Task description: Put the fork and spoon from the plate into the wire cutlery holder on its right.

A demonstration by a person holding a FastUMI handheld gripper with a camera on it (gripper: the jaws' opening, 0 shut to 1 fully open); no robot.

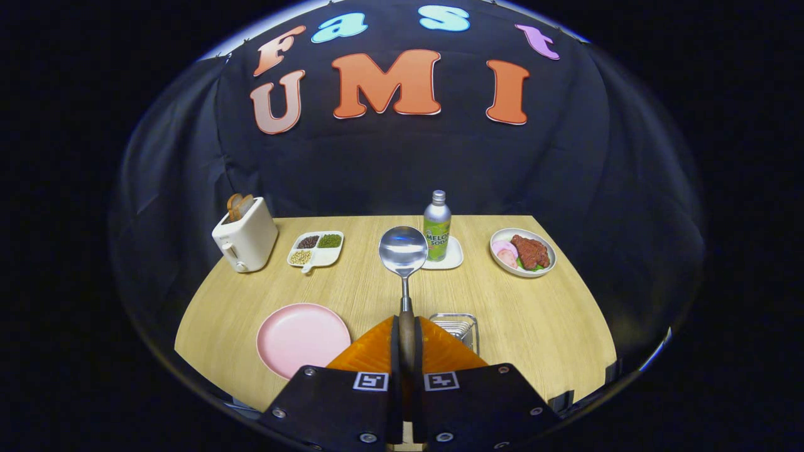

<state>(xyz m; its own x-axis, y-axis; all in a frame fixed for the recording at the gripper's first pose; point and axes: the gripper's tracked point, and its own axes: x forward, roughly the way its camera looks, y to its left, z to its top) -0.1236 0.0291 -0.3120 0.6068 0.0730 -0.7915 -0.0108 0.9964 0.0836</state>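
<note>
Clamped on the spoon's (pixel 404 263) handle, the gripper (pixel 407 333) holds it between both fingers with the bowl rising ahead of them, above the wooden table (pixel 540 314). Left of the fingers lies the pink plate (pixel 301 339). Just right of them, partly hidden behind one finger, sits the wire cutlery holder (pixel 457 326).

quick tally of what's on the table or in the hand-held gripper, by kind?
Plates/dishes: 4 (pink plate, divided bean tray, food plate, small dish under the bottle)
Cutlery: 1 (spoon, clamped in the hand-held gripper)
Bottles: 1 (soda bottle)
Toasters: 1 (toaster)
Wire cutlery holders: 1 (cutlery holder)
Total: 8
</note>
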